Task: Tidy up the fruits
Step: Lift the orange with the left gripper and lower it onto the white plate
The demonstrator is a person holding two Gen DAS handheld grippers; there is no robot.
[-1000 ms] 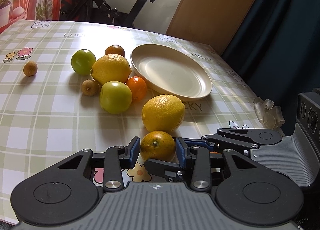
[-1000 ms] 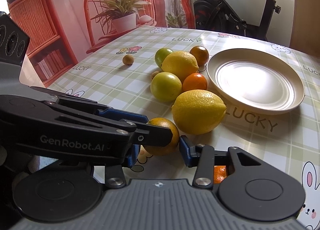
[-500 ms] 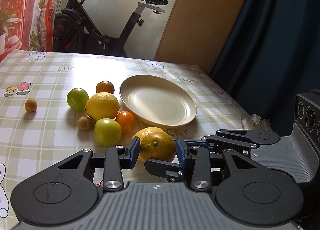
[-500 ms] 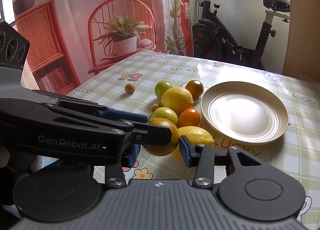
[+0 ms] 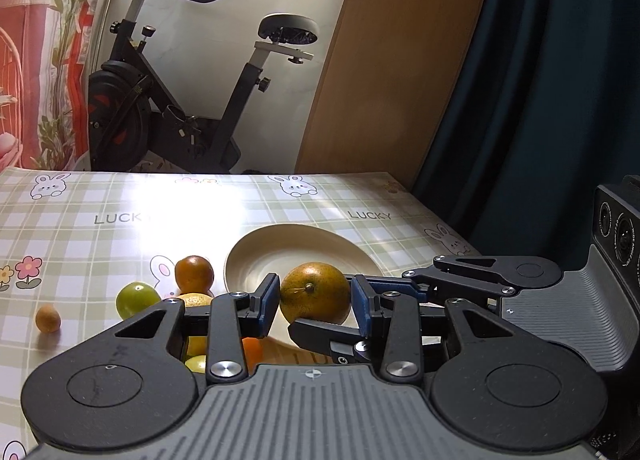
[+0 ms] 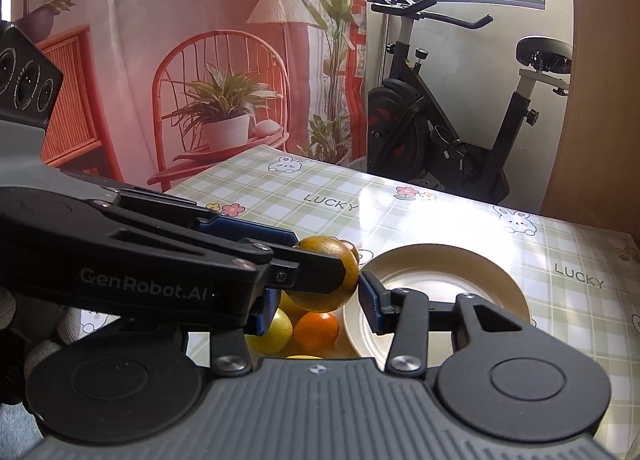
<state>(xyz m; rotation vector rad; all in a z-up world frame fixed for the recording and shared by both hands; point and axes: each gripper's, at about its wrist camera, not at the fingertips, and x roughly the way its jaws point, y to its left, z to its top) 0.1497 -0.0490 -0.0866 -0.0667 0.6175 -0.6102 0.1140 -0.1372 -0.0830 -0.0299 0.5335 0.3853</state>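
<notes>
Lifted off the tablecloth (image 5: 100, 244) since a second ago: greenish orange (image 5: 315, 293), pinched in the left gripper (image 5: 315, 298), hanging before the bare plate (image 5: 256, 260). Right gripper (image 6: 316, 302) spread wide alongside. Other fruit clustered at plate's nine o'clock.

An exercise bike (image 5: 180, 100) stands behind the table, beside possibly a wooden door (image 5: 384, 60).
</notes>
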